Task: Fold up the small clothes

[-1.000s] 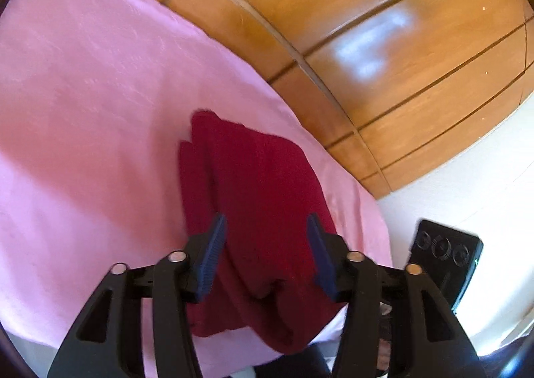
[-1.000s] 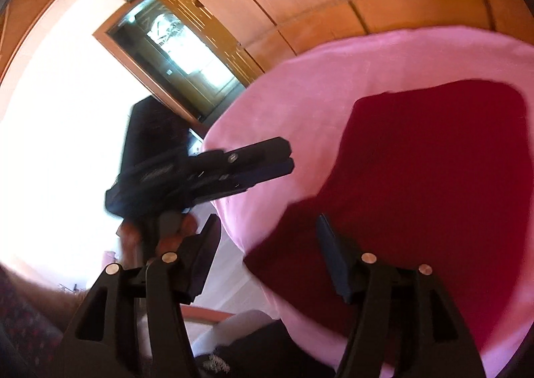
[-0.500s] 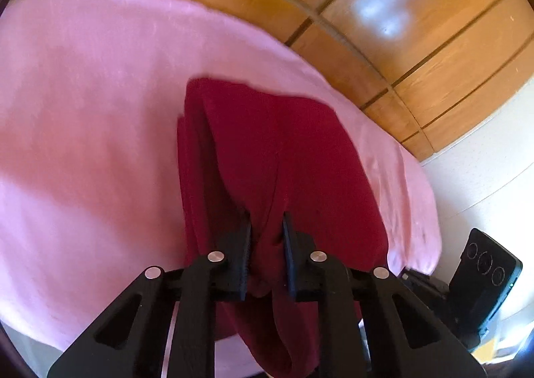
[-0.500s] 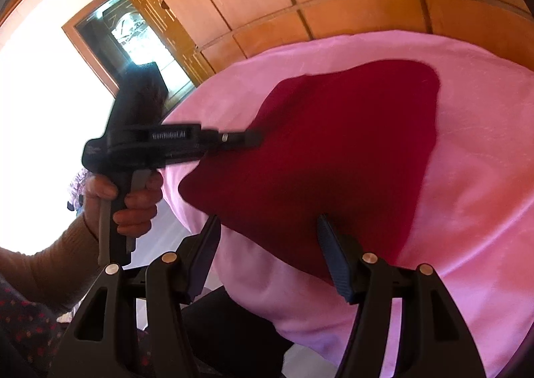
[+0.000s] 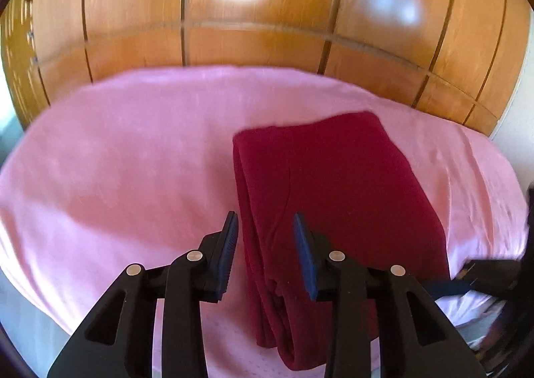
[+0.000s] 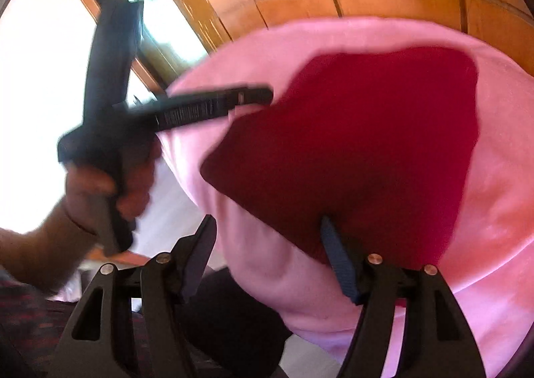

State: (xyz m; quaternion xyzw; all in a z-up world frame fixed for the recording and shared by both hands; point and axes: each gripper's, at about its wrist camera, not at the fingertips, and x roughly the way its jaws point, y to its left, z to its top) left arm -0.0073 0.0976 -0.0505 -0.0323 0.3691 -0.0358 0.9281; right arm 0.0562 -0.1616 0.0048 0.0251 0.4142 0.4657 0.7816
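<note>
Dark red garment (image 5: 337,191) lies folded in a long stack on pink cover (image 5: 133,161), right of centre in left wrist view; layered fold edges show along its left side, near end hangs over the cover's front edge at approx 6 o'clock. In right wrist view the same cloth (image 6: 360,151) reads as a broad flat patch w/ one corner pointing to 9 o'clock.

Left gripper (image 5: 267,248) is spread apart, nothing clamped; its blue pads sit either side of the garment's left folded edge, above the cloth, contact can't be judged. From right wrist view it shows at 9–10 o'clock (image 6: 253,96), blurred, tip just at the garment's edge, held by left hand (image 6: 110,187).

Right gripper (image 6: 267,244) also spread wide, empty; right pad is at the garment's near edge, left pad is off the bed.

Wood panelling (image 5: 260,11) behind the bed from 10 to 2 o'clock, glare spot on it.
</note>
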